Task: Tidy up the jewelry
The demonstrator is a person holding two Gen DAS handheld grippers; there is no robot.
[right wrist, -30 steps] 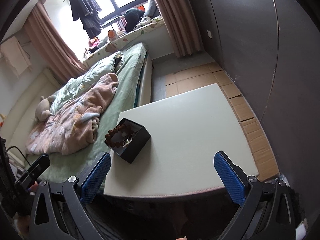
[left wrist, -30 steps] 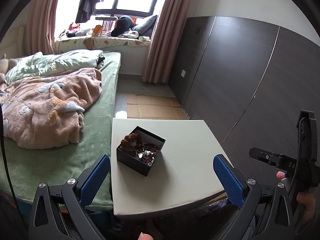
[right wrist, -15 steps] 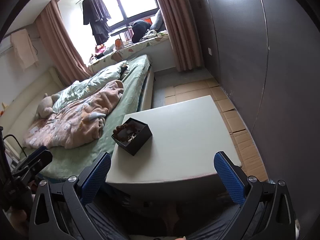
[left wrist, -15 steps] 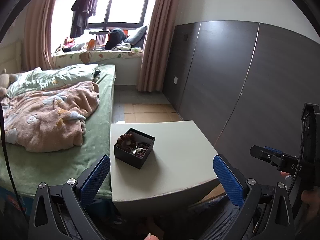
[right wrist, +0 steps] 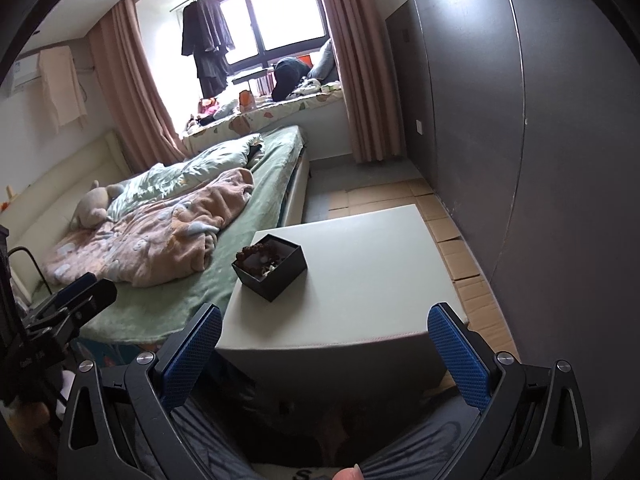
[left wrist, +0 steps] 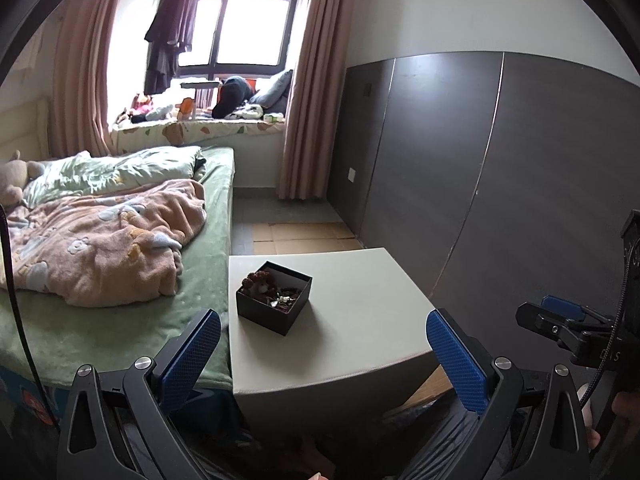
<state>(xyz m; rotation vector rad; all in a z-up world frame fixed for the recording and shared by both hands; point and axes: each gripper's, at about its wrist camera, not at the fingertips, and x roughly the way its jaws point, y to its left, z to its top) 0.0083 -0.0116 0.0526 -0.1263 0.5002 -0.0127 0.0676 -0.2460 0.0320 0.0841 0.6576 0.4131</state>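
Note:
A small black open box [left wrist: 274, 304] [right wrist: 270, 266] sits near the left side of a pale square table [left wrist: 360, 328] [right wrist: 360, 272]. It holds a brown beaded bracelet [left wrist: 259, 282] [right wrist: 253, 251] and a tangle of small jewelry [left wrist: 285, 300]. My left gripper [left wrist: 325, 360] is open, held back from the table's near edge and empty. My right gripper [right wrist: 325, 356] is also open and empty, likewise short of the table. Each gripper shows at the edge of the other's view: the right gripper [left wrist: 568, 328] and the left gripper [right wrist: 68, 312].
A bed with a green sheet [left wrist: 120, 320] and a pink blanket [left wrist: 100, 248] butts against the table's left side. A dark panelled wall [left wrist: 500, 184] runs along the right. Cardboard sheets [right wrist: 448, 224] cover the floor beyond the table. A window seat [left wrist: 200, 124] is piled with things.
Both grippers have pulled back and tilted upward, so the table and box look smaller and farther. The jaws stayed open. The box has not moved.

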